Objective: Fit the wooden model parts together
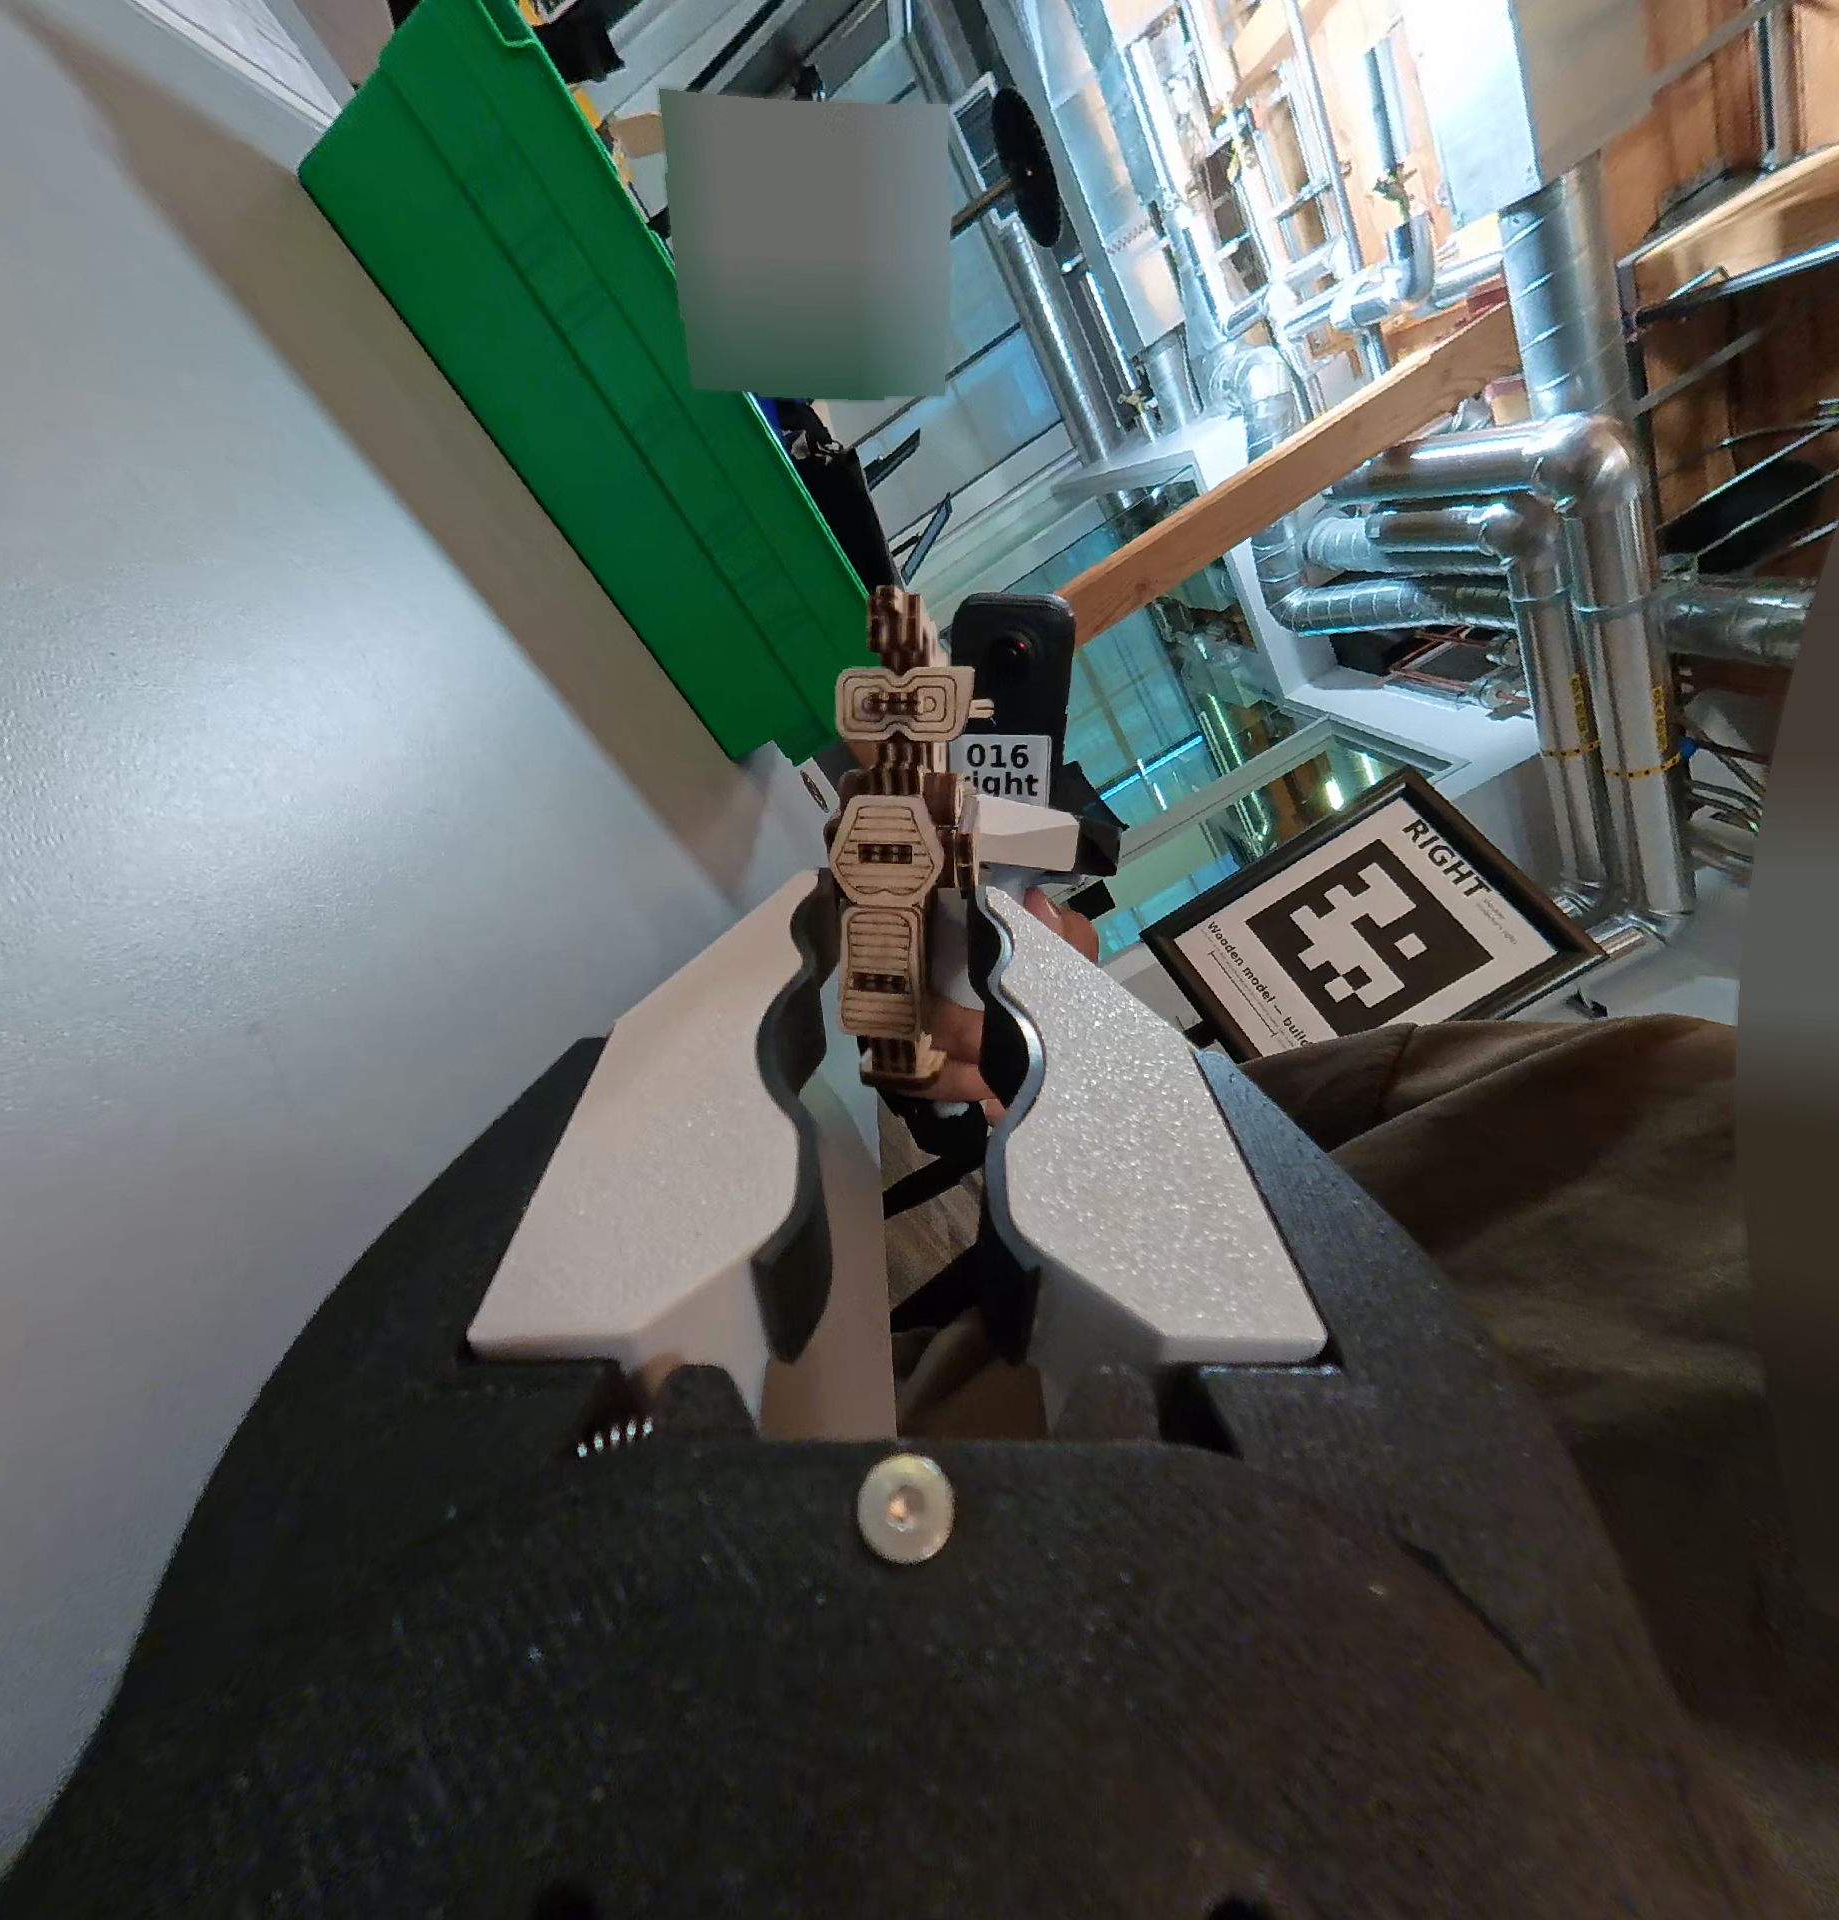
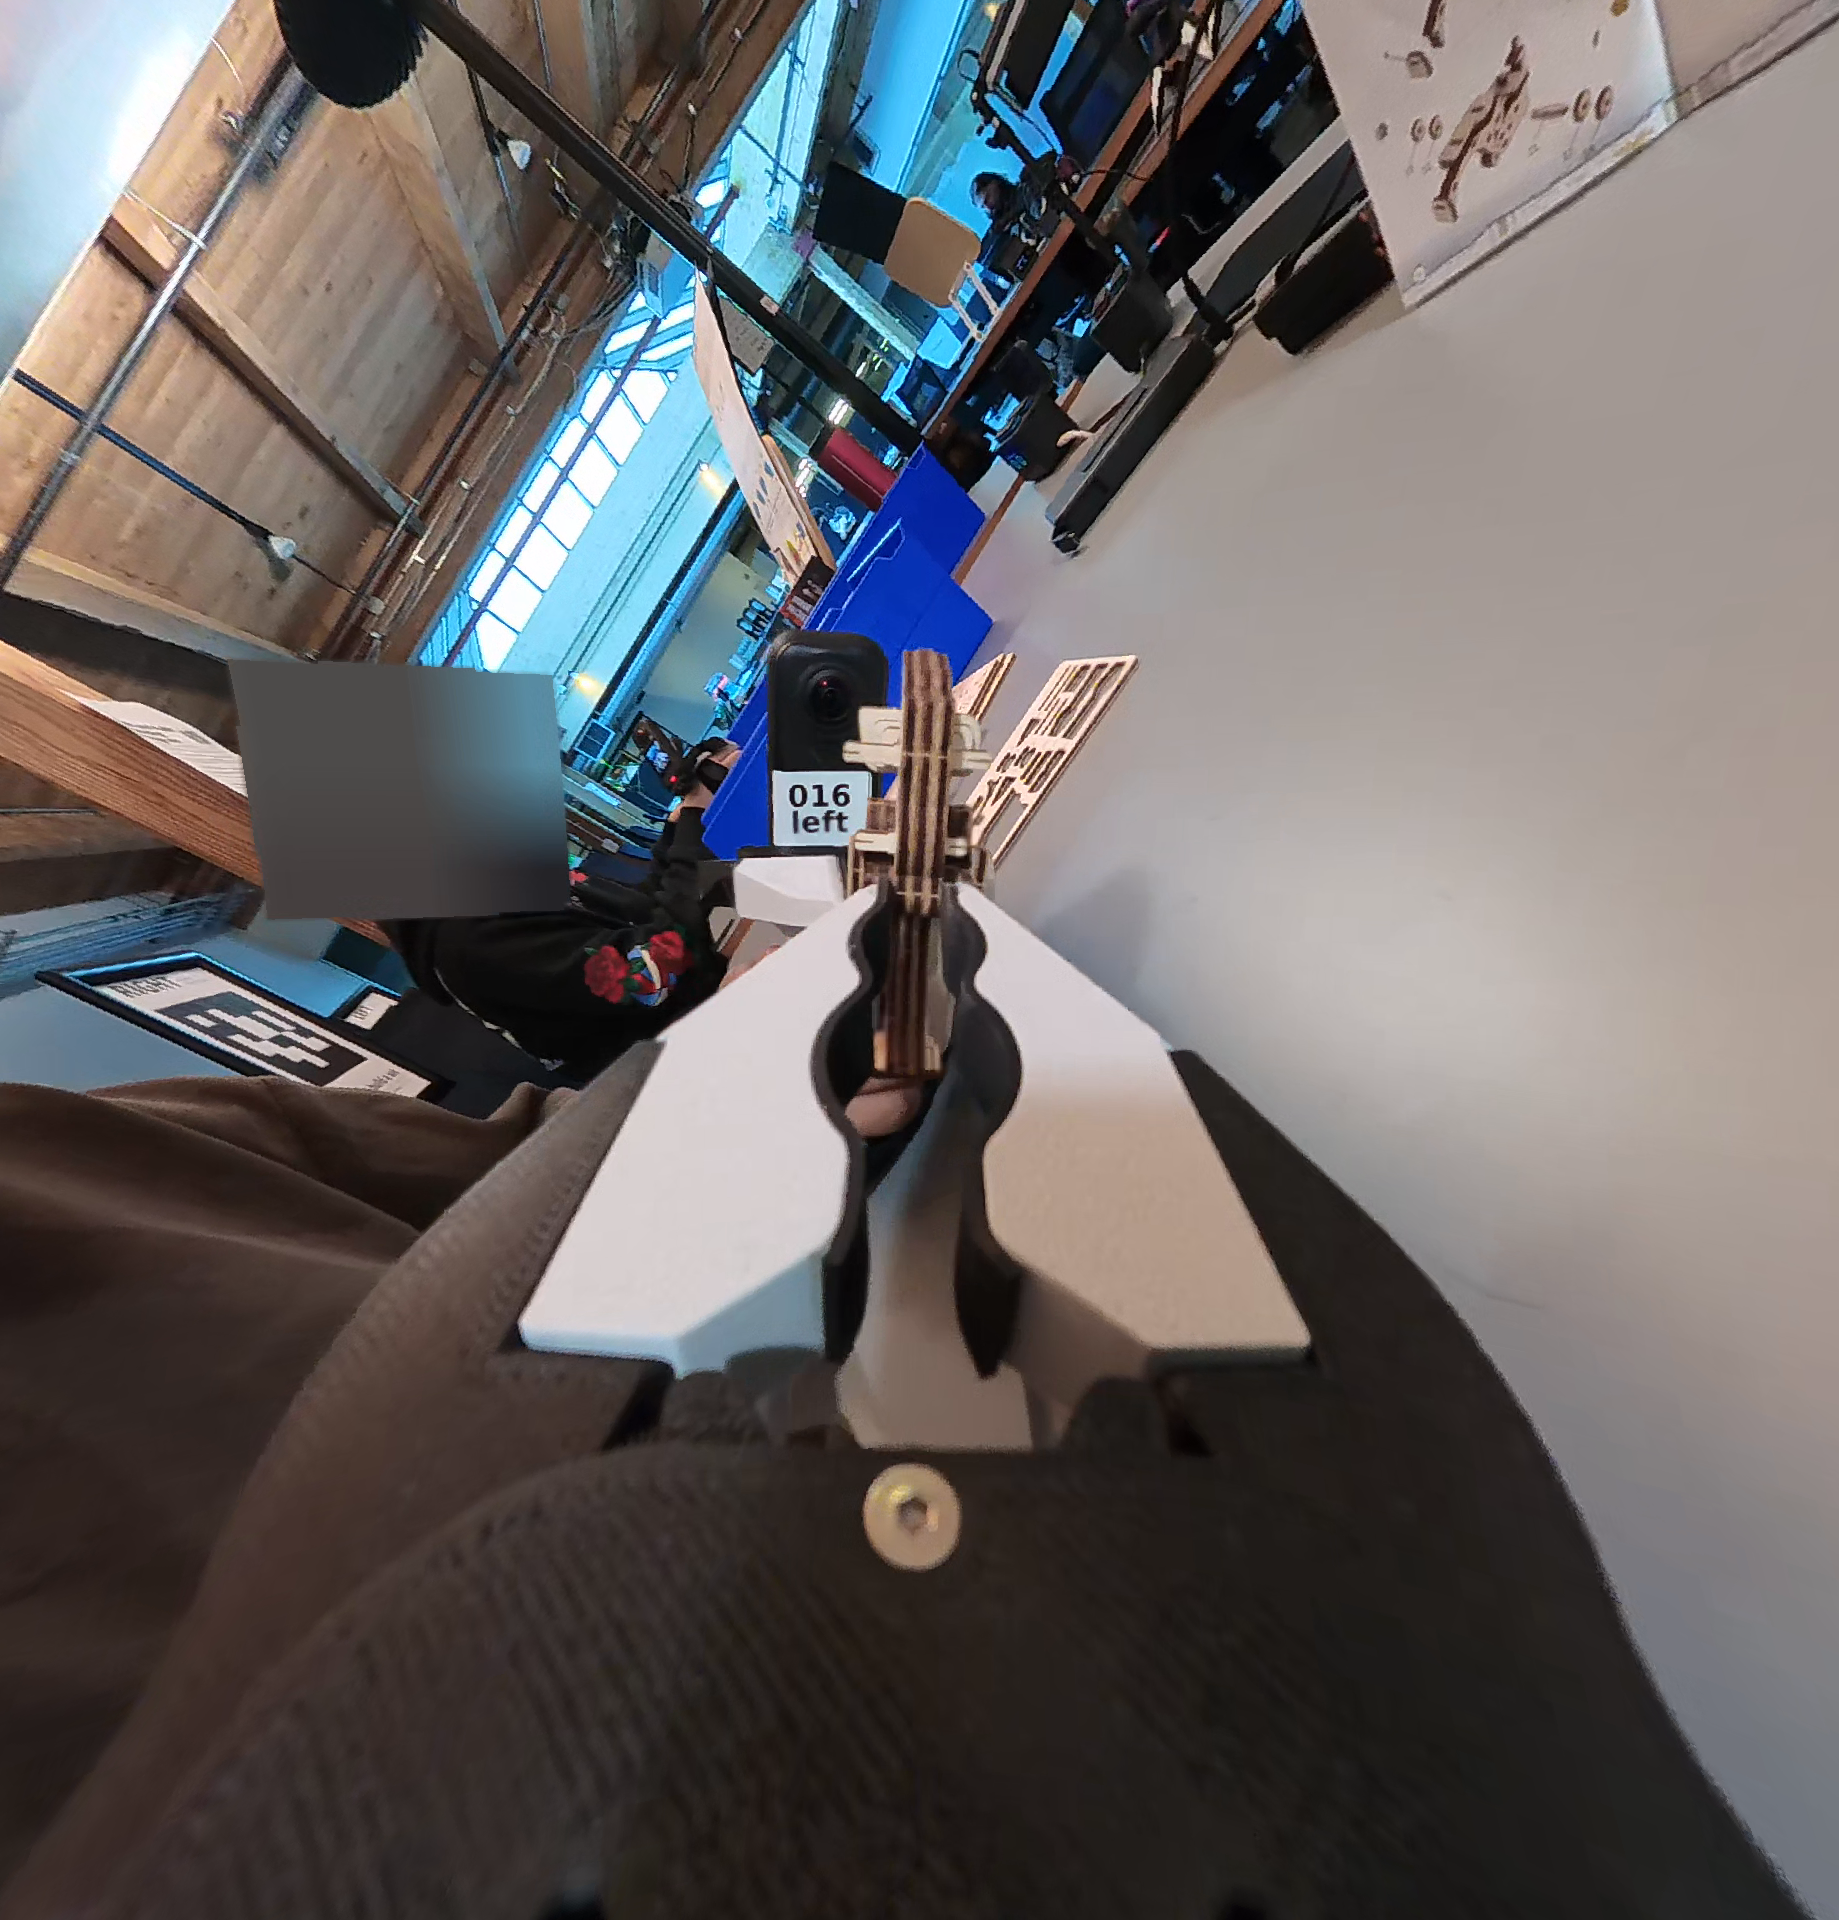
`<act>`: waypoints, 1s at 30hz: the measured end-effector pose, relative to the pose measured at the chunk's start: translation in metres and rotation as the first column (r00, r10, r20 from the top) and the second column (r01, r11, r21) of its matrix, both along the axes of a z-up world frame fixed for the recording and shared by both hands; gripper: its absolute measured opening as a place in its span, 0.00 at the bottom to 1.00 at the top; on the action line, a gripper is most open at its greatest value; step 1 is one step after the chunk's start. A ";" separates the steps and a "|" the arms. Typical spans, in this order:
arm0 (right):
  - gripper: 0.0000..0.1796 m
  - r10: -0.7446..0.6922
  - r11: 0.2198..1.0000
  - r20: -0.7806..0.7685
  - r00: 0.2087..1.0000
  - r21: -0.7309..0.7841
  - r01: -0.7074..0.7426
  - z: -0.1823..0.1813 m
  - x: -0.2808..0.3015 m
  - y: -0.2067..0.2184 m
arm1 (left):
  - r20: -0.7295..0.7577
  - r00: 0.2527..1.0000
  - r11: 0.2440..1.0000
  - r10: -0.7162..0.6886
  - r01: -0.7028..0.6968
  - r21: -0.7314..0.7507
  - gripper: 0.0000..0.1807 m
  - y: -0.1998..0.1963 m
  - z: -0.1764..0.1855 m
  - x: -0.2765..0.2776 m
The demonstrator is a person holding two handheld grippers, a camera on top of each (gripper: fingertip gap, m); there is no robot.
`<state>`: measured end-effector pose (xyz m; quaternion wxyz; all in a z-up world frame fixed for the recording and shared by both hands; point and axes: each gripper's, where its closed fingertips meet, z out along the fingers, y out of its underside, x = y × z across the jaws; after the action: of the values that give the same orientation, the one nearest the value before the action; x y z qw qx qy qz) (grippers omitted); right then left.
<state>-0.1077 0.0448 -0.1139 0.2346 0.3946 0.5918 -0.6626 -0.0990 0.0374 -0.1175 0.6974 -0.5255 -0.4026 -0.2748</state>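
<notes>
The wooden model [image 1: 887,914] is a stack of layered plywood with engraved cross plates, held upright in the air. In the right wrist view it shows edge-on [image 2: 913,831]. My right gripper [image 2: 910,904] is shut on its lower part. The right gripper also shows beyond the model in the left wrist view [image 1: 1019,842]. My left gripper [image 1: 899,925] faces it with its jaws apart, one on each side of the model, and a small gap shows on both sides. One of the left gripper's white fingers [image 2: 785,883] shows just left of the model.
A white table [image 1: 219,727] lies to the left, with a green crate [image 1: 582,364] on it. A framed marker sign [image 1: 1362,935] stands to the right. Flat wooden part sheets [image 2: 1060,748], a blue box [image 2: 894,603] and an instruction sheet [image 2: 1497,125] are on the table [image 2: 1414,831]. Both grippers' tips are close together, under 4 cm apart.
</notes>
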 end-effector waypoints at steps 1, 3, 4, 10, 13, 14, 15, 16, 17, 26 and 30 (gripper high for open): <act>0.04 -0.007 1.000 -0.014 1.000 0.007 0.007 0.001 -0.001 0.001 | 0.003 1.000 1.000 0.000 0.000 -0.003 0.12 0.000 0.000 0.000; 0.04 -0.018 1.000 -0.044 0.999 0.012 0.019 0.004 -0.002 0.002 | 0.009 1.000 1.000 -0.002 0.002 -0.006 0.12 0.001 -0.001 -0.001; 0.04 -0.026 1.000 -0.052 0.998 0.005 0.026 0.006 -0.003 0.003 | 0.009 1.000 1.000 -0.009 0.009 -0.006 0.12 0.002 -0.001 0.000; 0.04 -0.023 0.999 -0.021 1.000 -0.024 0.022 0.006 -0.006 0.008 | 0.024 0.999 0.999 -0.027 0.026 0.031 0.12 0.000 0.001 0.001; 0.04 -0.002 0.999 0.001 1.000 -0.041 0.002 0.006 -0.004 0.006 | 0.031 0.999 0.998 -0.038 0.036 0.060 0.12 -0.001 0.004 0.001; 0.04 0.008 0.999 0.007 1.000 -0.043 -0.008 0.005 -0.003 0.005 | 0.034 0.999 0.997 -0.040 0.037 0.073 0.12 -0.001 0.005 0.001; 0.04 0.016 0.999 0.011 1.000 -0.043 -0.016 0.005 -0.002 0.004 | 0.038 0.998 0.995 -0.042 0.038 0.087 0.12 -0.001 0.006 0.001; 0.04 0.026 0.999 0.013 1.000 -0.043 -0.025 0.004 0.000 0.003 | 0.041 0.998 0.994 -0.043 0.039 0.098 0.12 -0.002 0.007 0.001; 0.04 0.033 0.999 0.013 0.999 -0.041 -0.033 0.004 0.001 0.002 | 0.046 0.998 0.994 -0.043 0.038 0.104 0.12 -0.003 0.007 0.000; 0.04 0.062 0.997 0.019 0.998 -0.047 -0.062 0.003 0.004 0.001 | 0.062 0.998 0.991 -0.029 0.021 0.133 0.10 -0.008 0.009 -0.004; 0.04 0.070 0.996 0.026 0.997 -0.049 -0.069 0.003 0.005 0.001 | 0.067 0.997 0.990 -0.036 0.027 0.139 0.10 -0.008 0.009 -0.004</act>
<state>-0.1032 0.0454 -0.1114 0.2748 0.3771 0.5858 -0.6627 -0.1033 0.0294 -0.1084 0.7133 -0.4723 -0.3982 -0.3310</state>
